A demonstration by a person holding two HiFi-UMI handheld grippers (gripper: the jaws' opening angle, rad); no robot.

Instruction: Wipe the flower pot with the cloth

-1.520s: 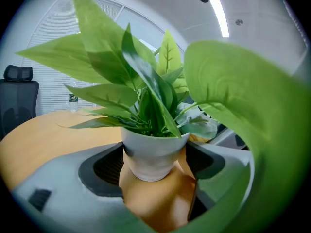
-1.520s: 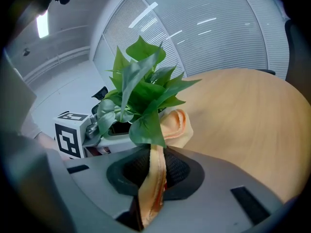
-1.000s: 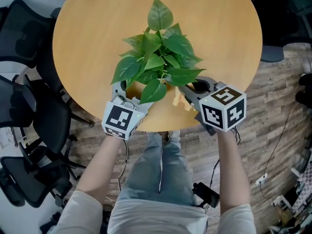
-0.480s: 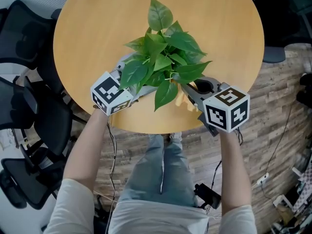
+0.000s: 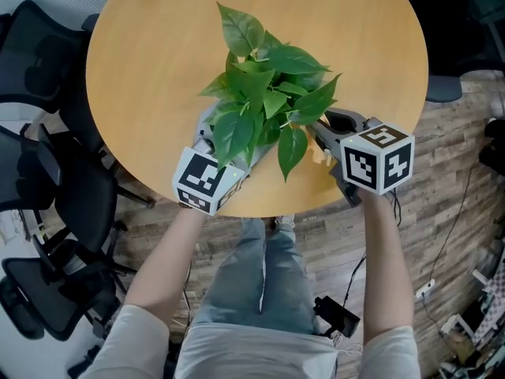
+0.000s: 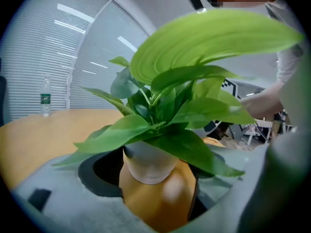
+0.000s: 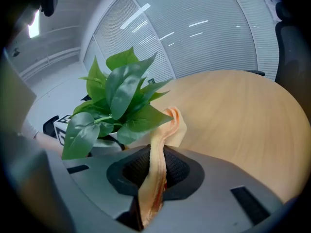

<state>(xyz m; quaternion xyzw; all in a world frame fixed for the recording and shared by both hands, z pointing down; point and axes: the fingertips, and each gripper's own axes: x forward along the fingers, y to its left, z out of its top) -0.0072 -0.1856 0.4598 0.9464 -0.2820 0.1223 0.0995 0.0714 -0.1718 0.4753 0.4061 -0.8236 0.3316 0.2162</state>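
Note:
A leafy green plant stands in an orange flower pot with a pale neck, near the front of the round wooden table. In the head view the leaves hide the pot. My left gripper comes in from the front left, and its jaws are shut on the pot's body. My right gripper sits at the plant's right side, shut on a peach cloth. The cloth stands up from between the jaws, and its free end reaches toward the leaves.
Black office chairs crowd the table's left side, and another stands at the far right. A small water bottle stands far back on the table. The table's front edge is just under both grippers.
My left gripper has swung from the plant's left side back to the front. The plant has turned and shifted slightly left. The right gripper with the cloth has moved a little up and right.

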